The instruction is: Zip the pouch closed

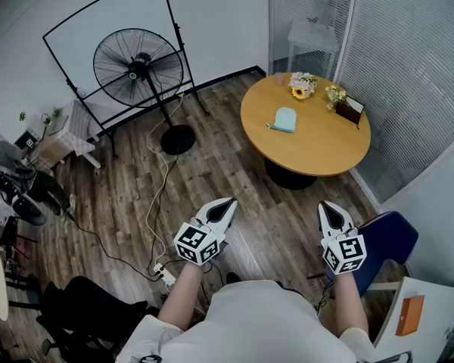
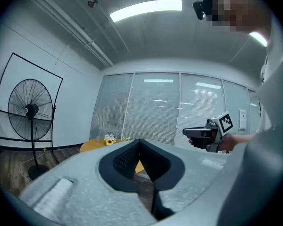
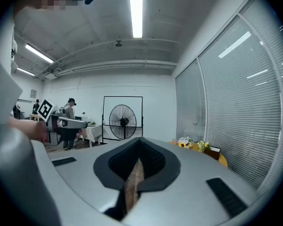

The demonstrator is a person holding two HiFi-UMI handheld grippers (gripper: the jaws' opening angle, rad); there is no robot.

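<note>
1. Two grippers are in my charge. The left gripper (image 1: 225, 206) and the right gripper (image 1: 327, 206) are both held level in front of the person, at about 6 o'clock in the head view.
2. Left gripper view: the jaw tips are pressed together, and only floor and table edge show through the gap behind them. This claw holds nothing.
3. Right gripper view: the jaws likewise meet at their tips and pinch nothing.
4. The pouch (image 1: 284, 119), pale blue, lies flat on the round table (image 1: 325, 153), at about 1 o'clock from the grippers and well apart from both.
5. Flowers (image 1: 301, 86) stand at 12 o'clock from the pouch, near the table's far rim. A standing fan (image 1: 138, 66) is at 11 o'clock in the head view, away from the work.
6. Progress, as I judge it: the task has not begun, since neither claw is near the pouch. I cannot tell whether its zip is open or partly drawn, because it is too small in every view.
7. Left to do, in my judgement: walk to the table, open one claw to steady the pouch, grip the slider with the other, and draw it along the whole opening.
</note>
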